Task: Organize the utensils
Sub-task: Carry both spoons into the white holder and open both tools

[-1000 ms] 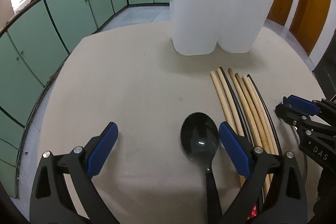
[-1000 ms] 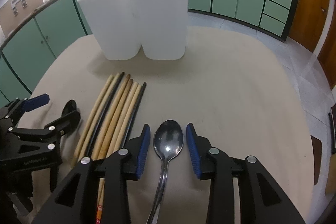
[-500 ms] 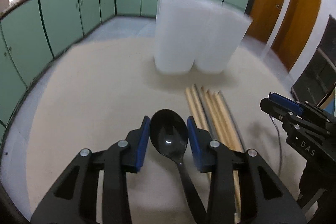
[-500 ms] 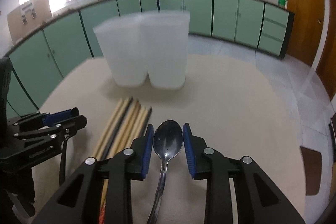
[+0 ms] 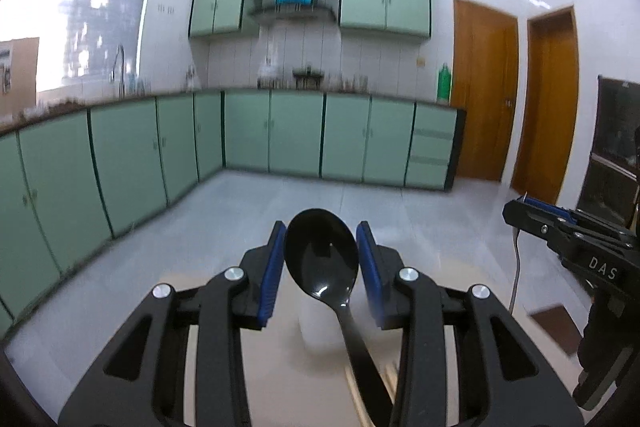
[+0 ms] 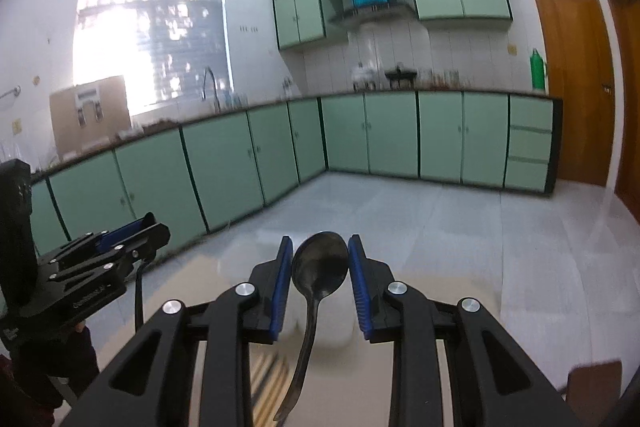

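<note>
The black plastic spoon (image 5: 322, 261) sits pinched by its bowl in the left gripper (image 5: 322, 263), lifted clear of the surface (image 5: 280, 379). Only the right view shows the metal spoon (image 6: 319, 267), its bowl clamped between the right gripper (image 6: 319, 277) fingers (image 6: 280, 287), above the white container (image 6: 332, 327).

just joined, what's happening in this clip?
A person holds a claw in each hand, sorting utensils. The left claw is shut on the bowl of a black plastic spoon; the right claw is shut on a metal spoon. Both spoons are held up in the air above the table, with the white holder just ahead, below them.
</note>
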A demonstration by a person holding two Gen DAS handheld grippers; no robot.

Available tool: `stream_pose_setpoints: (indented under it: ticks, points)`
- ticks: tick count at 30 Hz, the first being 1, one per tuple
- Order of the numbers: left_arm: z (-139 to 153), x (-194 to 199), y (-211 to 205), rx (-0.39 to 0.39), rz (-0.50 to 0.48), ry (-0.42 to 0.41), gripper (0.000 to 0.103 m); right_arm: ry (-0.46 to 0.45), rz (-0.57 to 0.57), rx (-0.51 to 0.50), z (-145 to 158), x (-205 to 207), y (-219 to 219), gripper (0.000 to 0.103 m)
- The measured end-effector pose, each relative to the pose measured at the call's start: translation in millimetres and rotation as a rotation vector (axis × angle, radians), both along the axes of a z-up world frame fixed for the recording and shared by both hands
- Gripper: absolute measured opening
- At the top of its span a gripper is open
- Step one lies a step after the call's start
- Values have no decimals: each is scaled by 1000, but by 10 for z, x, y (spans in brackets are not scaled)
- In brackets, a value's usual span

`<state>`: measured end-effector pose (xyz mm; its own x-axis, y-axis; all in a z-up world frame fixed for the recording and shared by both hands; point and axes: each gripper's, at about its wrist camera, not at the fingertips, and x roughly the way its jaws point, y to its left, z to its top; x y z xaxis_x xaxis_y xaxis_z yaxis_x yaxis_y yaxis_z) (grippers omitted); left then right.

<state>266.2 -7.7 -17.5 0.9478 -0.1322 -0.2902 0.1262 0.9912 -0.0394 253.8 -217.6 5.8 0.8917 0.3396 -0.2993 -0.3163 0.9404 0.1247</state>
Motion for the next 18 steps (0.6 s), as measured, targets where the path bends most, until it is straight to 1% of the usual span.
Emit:
stream_pose_setpoints:
  ticks: [3,7,10,12,16,18]
  points:
    - [202,335,-110,5,6,-63,35,-34,-8,20,195,246,-5,28]
    - [269,711,-226,29,29,-113,35,-78,-49,-1,307,595,82,28]
    - [203,963,-250,26,47,-114,35,-90,-61,0,277,814,143,28]
    - [112,1123,-295,33,57,-103,35,-96,-72,-17,244,927,187,28]
    - [-75,1283,-315,54,58,-77,35,-80,-84,-62,97,1102,288,28]
    - [-179,1344,-321,59,53,-55,35,-52,-80,-72,-13,1160,317,28]
